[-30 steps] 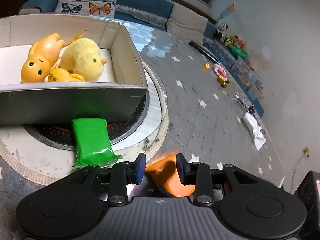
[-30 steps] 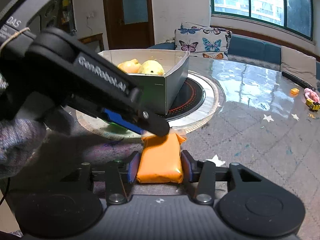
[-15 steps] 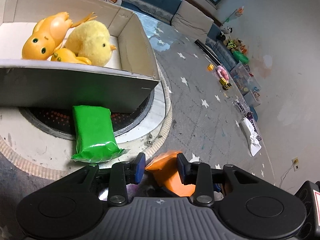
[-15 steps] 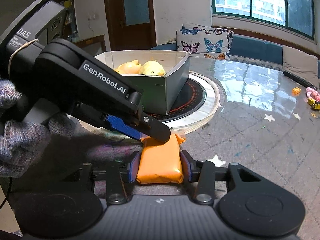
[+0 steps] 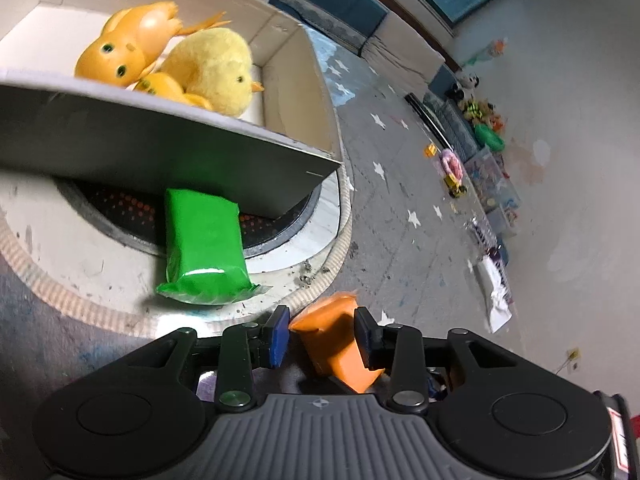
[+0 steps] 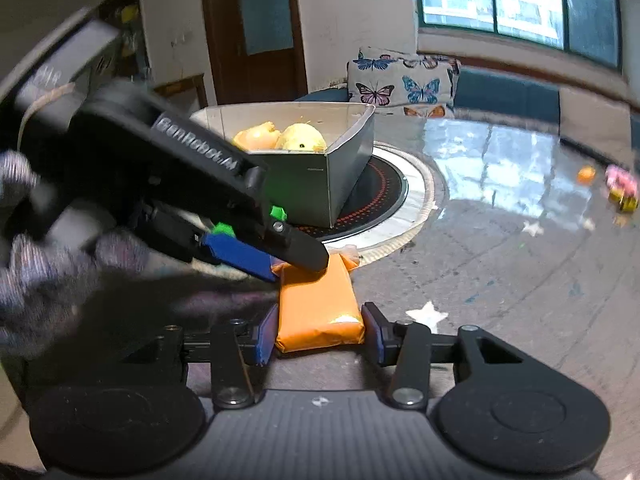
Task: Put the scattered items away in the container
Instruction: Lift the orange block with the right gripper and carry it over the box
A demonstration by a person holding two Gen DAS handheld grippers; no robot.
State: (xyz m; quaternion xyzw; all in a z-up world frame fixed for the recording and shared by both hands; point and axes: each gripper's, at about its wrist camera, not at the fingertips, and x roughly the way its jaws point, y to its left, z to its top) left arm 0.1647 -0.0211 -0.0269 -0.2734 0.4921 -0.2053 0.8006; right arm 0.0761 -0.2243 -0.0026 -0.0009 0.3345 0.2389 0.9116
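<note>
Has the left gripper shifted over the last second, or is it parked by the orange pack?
Yes. In the right wrist view the left gripper has lifted slightly and now blurs with motion, while the orange pack lies where it was, between the right gripper's open pads.

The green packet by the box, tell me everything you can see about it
The green packet is a bright green, brick-shaped block in glossy clear wrap with a crimped seal at its near end. It lies flat outside the grey box, its far end against or just under the box's front wall, across the dark round plate and its white ring. Nothing grips it: the left tool sits nearer the camera, straddling the orange packet. In the right wrist view only slivers of green show behind that tool.
</note>
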